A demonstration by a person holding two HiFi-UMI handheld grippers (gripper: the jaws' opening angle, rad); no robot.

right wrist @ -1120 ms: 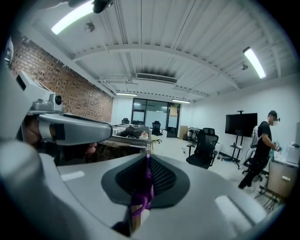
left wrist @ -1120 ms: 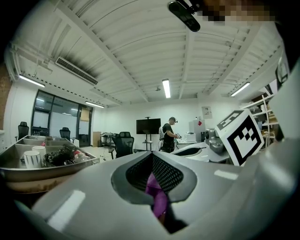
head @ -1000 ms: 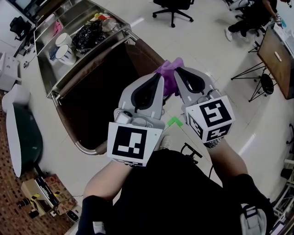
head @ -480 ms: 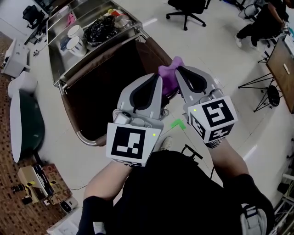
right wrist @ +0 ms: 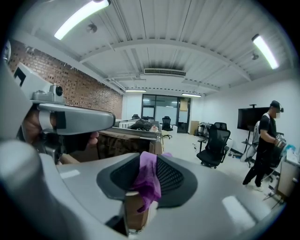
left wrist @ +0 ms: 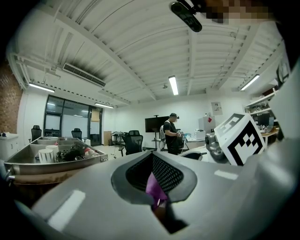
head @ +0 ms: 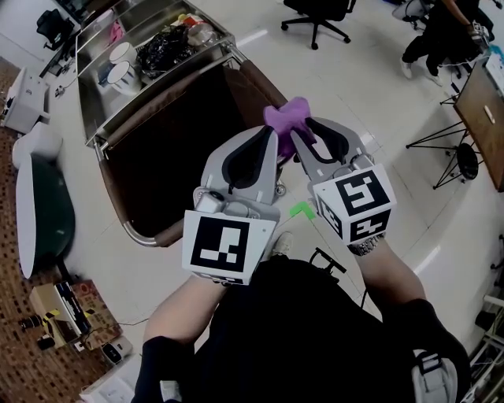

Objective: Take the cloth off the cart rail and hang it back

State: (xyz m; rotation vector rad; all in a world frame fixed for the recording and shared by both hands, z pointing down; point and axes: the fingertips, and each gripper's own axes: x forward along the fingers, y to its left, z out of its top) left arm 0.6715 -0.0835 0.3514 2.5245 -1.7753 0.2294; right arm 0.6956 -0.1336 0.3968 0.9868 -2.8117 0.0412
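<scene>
Nearest the camera, the person's black top (head: pixel 315 330) and both forearms fill the lower part of the head view. Each hand carries a gripper with a marker cube. The left gripper (head: pixel 272 134) is closed on a narrow fold of the purple cloth (head: pixel 287 116), pinched between its pads. The right gripper (head: pixel 313 130) has just been opening its jaws. The cloth lies between them and drapes over one pad, with a gap beside it. The cloth is bunched at the two sets of fingertips, held in the air above the near corner of the cart (head: pixel 169 149). It hangs on no rail, and contact with the cart's brown bag cannot be determined. The lower end of the cloth is hidden behind the jaws. The cart's metal rail (head: pixel 146 238) curves round the bag. Its steel top tray (head: pixel 87 118) holds two white cups (head: pixel 122 67) and a black bundle (head: pixel 161 51). The floor (head: pixel 370 86) is pale and glossy, with a green tape mark (head: pixel 299 209) below the grippers. Farther off stand an office chair (head: pixel 319 12), a tripod (head: pixel 453 146) and a wooden board (head: pixel 480 102). A second person (head: pixel 429 39) at the upper right is cut off by the frame edge.
</scene>
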